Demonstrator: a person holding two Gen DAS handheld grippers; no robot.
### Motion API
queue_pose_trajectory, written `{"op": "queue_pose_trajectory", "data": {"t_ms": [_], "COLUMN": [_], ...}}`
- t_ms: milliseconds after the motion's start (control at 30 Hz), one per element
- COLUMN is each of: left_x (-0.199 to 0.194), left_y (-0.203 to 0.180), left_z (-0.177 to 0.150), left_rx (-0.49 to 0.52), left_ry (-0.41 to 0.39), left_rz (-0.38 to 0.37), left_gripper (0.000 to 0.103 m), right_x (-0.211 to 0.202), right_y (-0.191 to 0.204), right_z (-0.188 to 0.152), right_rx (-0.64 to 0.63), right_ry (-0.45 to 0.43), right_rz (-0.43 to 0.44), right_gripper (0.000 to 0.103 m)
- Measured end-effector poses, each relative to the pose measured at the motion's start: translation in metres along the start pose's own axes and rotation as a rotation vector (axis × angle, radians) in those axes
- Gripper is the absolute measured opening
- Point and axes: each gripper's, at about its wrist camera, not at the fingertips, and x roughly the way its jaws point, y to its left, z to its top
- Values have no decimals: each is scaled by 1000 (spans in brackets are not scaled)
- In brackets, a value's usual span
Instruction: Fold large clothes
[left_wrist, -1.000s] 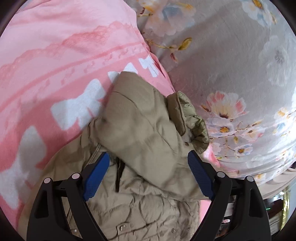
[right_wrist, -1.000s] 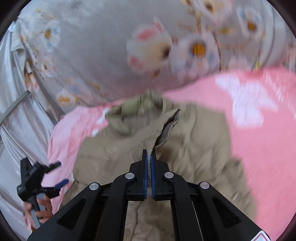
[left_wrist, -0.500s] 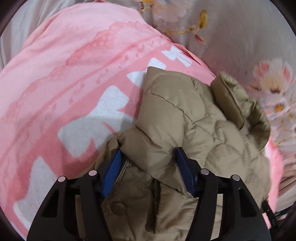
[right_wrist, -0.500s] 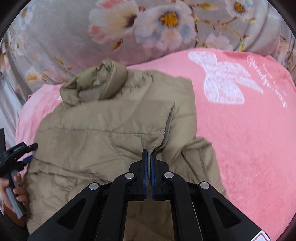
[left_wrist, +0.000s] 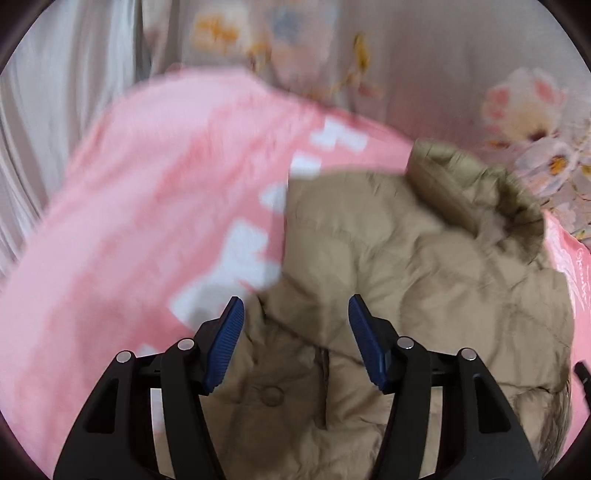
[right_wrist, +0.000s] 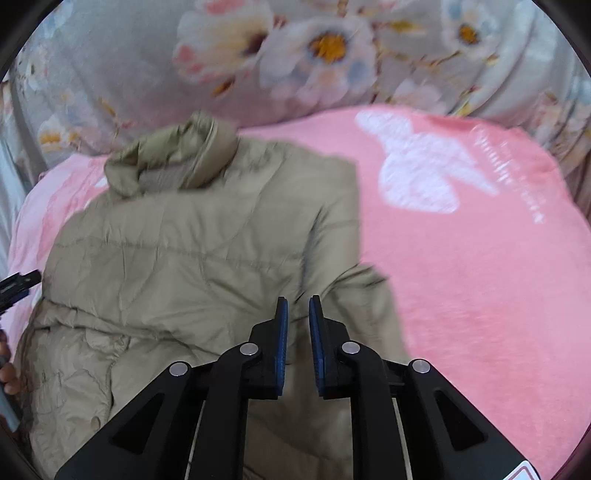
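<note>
A tan puffer jacket (left_wrist: 406, 258) lies on a pink blanket (left_wrist: 147, 184), collar at the far end. My left gripper (left_wrist: 295, 314) stands at the jacket's near left corner, its blue pads half closed around a thick folded edge of the jacket. In the right wrist view the jacket (right_wrist: 184, 240) has its side panel folded over the front. My right gripper (right_wrist: 297, 306) hovers over the jacket's right edge; its jaws are opening, with a narrow gap and no fabric pinched between them. The left gripper's tip (right_wrist: 18, 280) and a hand (right_wrist: 5, 373) show at the left border.
A grey floral quilt (right_wrist: 332, 55) is bunched along the far side of the bed. The pink blanket (right_wrist: 480, 277) with a white bow print spreads to the right of the jacket. Pale cloth (left_wrist: 55, 92) hangs at the far left.
The left gripper narrowed around the jacket's folded edge, then rolled and shifted. The right gripper laid the jacket's side panel down, sank toward it and parted its pads, freeing the fabric.
</note>
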Motion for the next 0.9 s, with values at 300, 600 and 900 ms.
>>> {"op": "queue_pose_trajectory", "data": {"t_ms": [300,600,900], "left_x": [-4,48,53], "left_y": [-79,-85,-89], "left_z": [23,-22,-36], "left_rx": [107,168,192], "left_ry": [-27,37,-3], "left_rz": [-44,5,34], "left_gripper": [57,59,60], "right_x": [32,68,74], "right_y": [70,79,81], "right_z": [20,-10,-18], "right_rx": [-105,-130,-141], "right_ry": [45,88,73], "right_rz": [92,79,69], "right_gripper": [12,11,11]}}
